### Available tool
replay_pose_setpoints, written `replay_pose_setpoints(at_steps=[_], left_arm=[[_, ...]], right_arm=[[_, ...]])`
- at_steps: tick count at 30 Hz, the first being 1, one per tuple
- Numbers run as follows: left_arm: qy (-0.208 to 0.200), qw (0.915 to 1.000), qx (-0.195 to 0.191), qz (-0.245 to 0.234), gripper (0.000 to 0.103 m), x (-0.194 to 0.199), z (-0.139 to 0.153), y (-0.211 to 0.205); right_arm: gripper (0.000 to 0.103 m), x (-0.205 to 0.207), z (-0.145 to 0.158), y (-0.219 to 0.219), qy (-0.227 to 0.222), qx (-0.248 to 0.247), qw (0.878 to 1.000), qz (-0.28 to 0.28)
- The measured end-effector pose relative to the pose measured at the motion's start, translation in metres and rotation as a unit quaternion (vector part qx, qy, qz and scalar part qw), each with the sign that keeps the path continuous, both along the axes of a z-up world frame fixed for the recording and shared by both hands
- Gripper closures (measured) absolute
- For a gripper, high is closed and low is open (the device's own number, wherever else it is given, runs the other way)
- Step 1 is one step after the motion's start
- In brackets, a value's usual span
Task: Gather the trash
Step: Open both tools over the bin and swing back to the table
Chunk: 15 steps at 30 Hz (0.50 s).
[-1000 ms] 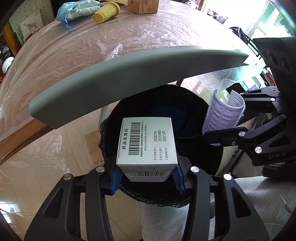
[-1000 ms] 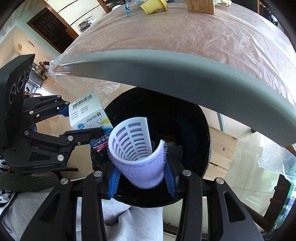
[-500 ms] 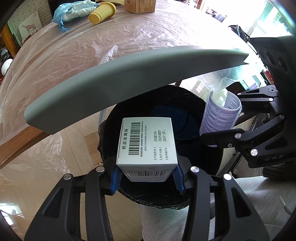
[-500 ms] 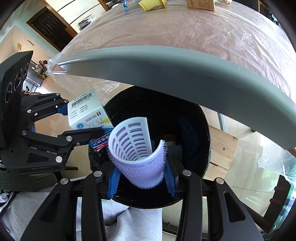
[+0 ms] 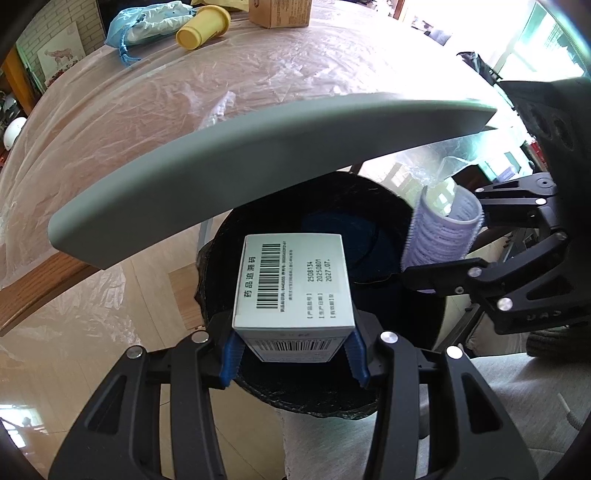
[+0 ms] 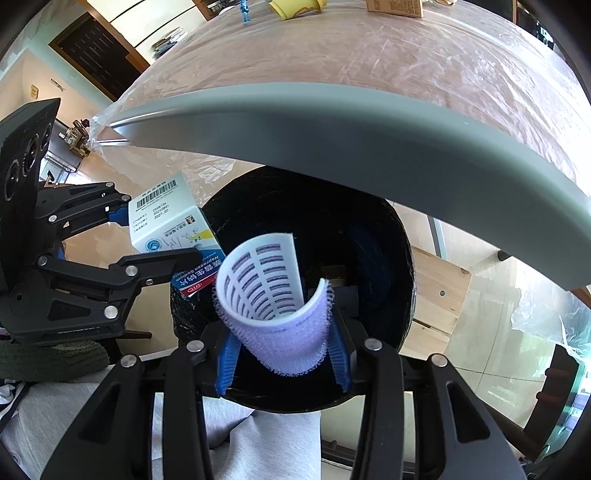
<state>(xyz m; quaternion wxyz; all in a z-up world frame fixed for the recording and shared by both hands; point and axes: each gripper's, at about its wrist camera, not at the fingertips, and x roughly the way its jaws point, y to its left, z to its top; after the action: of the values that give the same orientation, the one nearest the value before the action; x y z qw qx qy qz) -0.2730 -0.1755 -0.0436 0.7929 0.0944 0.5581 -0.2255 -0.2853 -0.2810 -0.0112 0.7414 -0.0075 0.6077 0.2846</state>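
- Blue ribbed pads of the left gripper (image 5: 293, 354) are clamped on a white cardboard medicine box (image 5: 293, 284) printed with barcodes, held by its lower end above the mouth of a round bin lined with a black plastic bag (image 5: 221, 266).
- The blue-padded fingers (image 6: 338, 356) of the right gripper (image 6: 282, 360) are closed against a curled lilac hook-surfaced hair roller (image 6: 275, 302) with a slotted white inside; it is held over the same bin opening, on the near side.
- The two held items are seen side by side but apart, both above the bin.
- A grey curved lid (image 5: 229, 177) stands raised behind the bin.
- Grey-trousered legs (image 6: 266, 443) of a person are seen below the bin's near rim.
- Beyond the lid, a tabletop (image 5: 184, 96) covered in clear plastic sheeting carries a yellow plastic cup (image 5: 203, 26) lying on its side, a blue drawstring bag (image 5: 147, 22) and a brown carton (image 5: 279, 13).
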Motion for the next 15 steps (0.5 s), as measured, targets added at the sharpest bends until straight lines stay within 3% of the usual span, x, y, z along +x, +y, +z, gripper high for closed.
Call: replay_pose_setpoints(at_steps=[2,3,4,5,11,15], left_arm=[[-0.001,0.9998,-0.021,-0.002,0.051,0.000,0.004,0.003],[-0.001,0.9995,-0.032,0.002,0.034,0.000,0.007,0.004],[-0.003,0.9993,-0.036,0.008,0.023,0.000,0.009,0.005],[-0.007,0.9990,-0.040,0.017,0.017,0.001,0.011,0.008],[-0.014,0.9980,-0.054,0.030,0.017,-0.002,0.032,0.017],[-0.055,0.9956,-0.066,0.039,0.017,-0.009,0.067,0.028]], right_arm=[[0.052,0.000,0.002,-0.002,-0.003,0.008,1.000,-0.005],[0.031,0.000,0.005,-0.005,-0.005,0.015,1.000,-0.014],[0.017,0.000,0.007,-0.008,-0.008,0.021,0.999,-0.024],[0.017,0.000,0.010,-0.012,-0.008,0.034,0.999,-0.034],[0.017,-0.008,0.040,-0.026,-0.049,0.033,0.997,-0.039],[0.016,-0.017,0.091,-0.036,-0.131,0.026,0.990,-0.047]])
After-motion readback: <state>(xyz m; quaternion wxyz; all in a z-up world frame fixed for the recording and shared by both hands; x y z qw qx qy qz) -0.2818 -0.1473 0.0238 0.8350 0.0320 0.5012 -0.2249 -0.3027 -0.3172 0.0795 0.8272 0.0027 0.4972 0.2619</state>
